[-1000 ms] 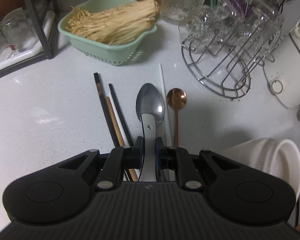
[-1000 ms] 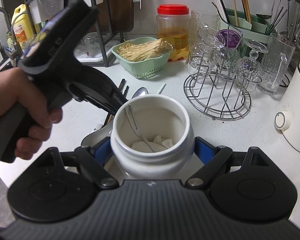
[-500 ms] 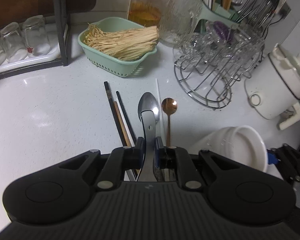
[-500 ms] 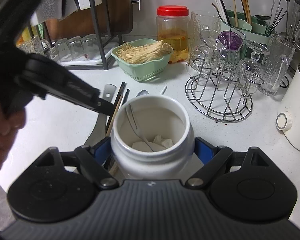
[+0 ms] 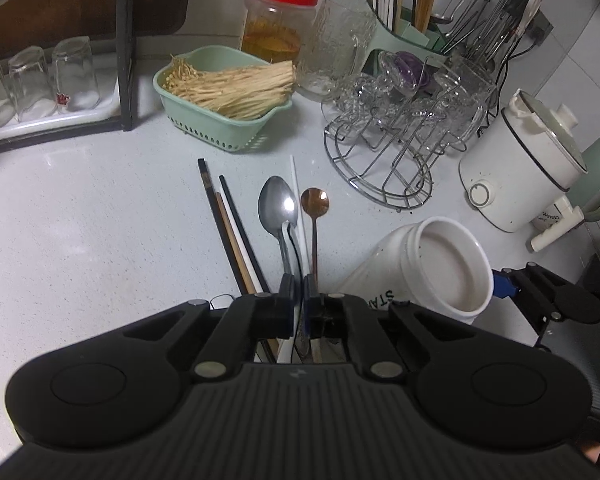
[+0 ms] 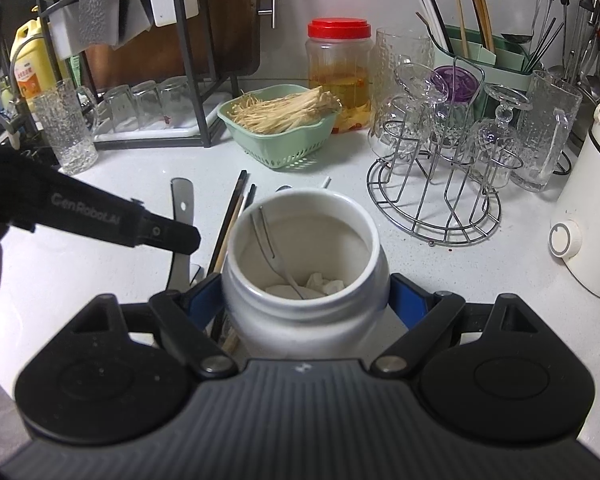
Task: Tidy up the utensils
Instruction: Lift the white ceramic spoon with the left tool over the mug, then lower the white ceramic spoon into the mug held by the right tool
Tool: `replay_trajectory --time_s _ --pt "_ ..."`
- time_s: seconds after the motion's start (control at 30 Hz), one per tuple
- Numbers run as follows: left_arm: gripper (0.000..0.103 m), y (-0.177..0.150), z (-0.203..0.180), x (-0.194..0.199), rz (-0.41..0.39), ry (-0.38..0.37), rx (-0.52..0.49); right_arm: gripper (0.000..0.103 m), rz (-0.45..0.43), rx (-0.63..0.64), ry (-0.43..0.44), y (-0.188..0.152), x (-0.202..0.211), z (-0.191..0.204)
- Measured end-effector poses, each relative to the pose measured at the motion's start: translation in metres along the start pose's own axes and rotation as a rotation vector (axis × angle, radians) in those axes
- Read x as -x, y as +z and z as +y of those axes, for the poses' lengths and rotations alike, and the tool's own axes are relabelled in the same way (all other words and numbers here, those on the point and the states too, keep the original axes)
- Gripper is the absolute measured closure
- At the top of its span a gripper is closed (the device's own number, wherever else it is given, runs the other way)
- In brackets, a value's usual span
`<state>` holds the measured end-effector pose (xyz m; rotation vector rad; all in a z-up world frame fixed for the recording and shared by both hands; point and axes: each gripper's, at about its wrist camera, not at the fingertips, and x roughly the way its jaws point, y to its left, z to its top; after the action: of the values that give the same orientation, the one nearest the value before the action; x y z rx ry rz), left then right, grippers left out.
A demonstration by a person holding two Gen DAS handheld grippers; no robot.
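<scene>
My left gripper (image 5: pixel 299 286) is shut on the handle of a flat steel utensil (image 6: pixel 181 216), held upright above the counter; its handle end stands up in the right wrist view, where the gripper's fingertip (image 6: pixel 168 234) clamps it. Below on the counter lie a silver spoon (image 5: pixel 277 203), a copper spoon (image 5: pixel 315 202), dark and wooden chopsticks (image 5: pixel 228 224) and a white chopstick (image 5: pixel 296 184). My right gripper (image 6: pixel 306 300) is shut on a white jar (image 6: pixel 304 264), also in the left wrist view (image 5: pixel 432 268), tilted, with a thin metal utensil (image 6: pixel 266 236) inside.
A green basket of enoki mushrooms (image 5: pixel 228 100), a wire glass rack (image 5: pixel 400 128), a red-lidded jar (image 5: pixel 278 20), a green utensil holder (image 6: pixel 488 60) and a white cooker (image 5: pixel 528 168) stand behind. Glasses sit on a tray (image 5: pixel 36 80) at the left.
My left gripper has risen with the steel utensil, so the counter utensils look smaller and farther. The right gripper and jar have stayed put.
</scene>
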<state>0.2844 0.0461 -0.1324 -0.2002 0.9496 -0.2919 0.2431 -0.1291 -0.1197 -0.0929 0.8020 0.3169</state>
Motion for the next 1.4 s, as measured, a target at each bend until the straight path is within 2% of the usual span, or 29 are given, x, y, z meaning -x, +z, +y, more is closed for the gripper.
replay_trajectory --time_s 0.43,0.7,0.87,1.17,1.4 --pt "0.098 0.024 -0.007 0.049 -0.102 -0.012 -0.005 0.013 -0.003 -0.015 -0.023 0.000 0.000 0.004" --pt "0.098 0.056 -0.029 0.085 -0.203 -0.044 -0.030 0.013 0.010 -0.035 -0.038 0.002 -0.001 0.006" --pt "0.098 0.069 -0.047 0.093 -0.238 -0.075 -0.066 0.013 0.025 -0.044 -0.045 0.004 -0.002 0.006" --pt "0.098 0.068 -0.070 0.073 -0.206 -0.121 -0.119 0.013 0.027 -0.041 -0.040 0.003 -0.001 0.006" --pt "0.098 0.063 -0.067 0.049 -0.147 -0.132 -0.125 0.013 0.019 -0.034 -0.031 0.003 -0.002 0.006"
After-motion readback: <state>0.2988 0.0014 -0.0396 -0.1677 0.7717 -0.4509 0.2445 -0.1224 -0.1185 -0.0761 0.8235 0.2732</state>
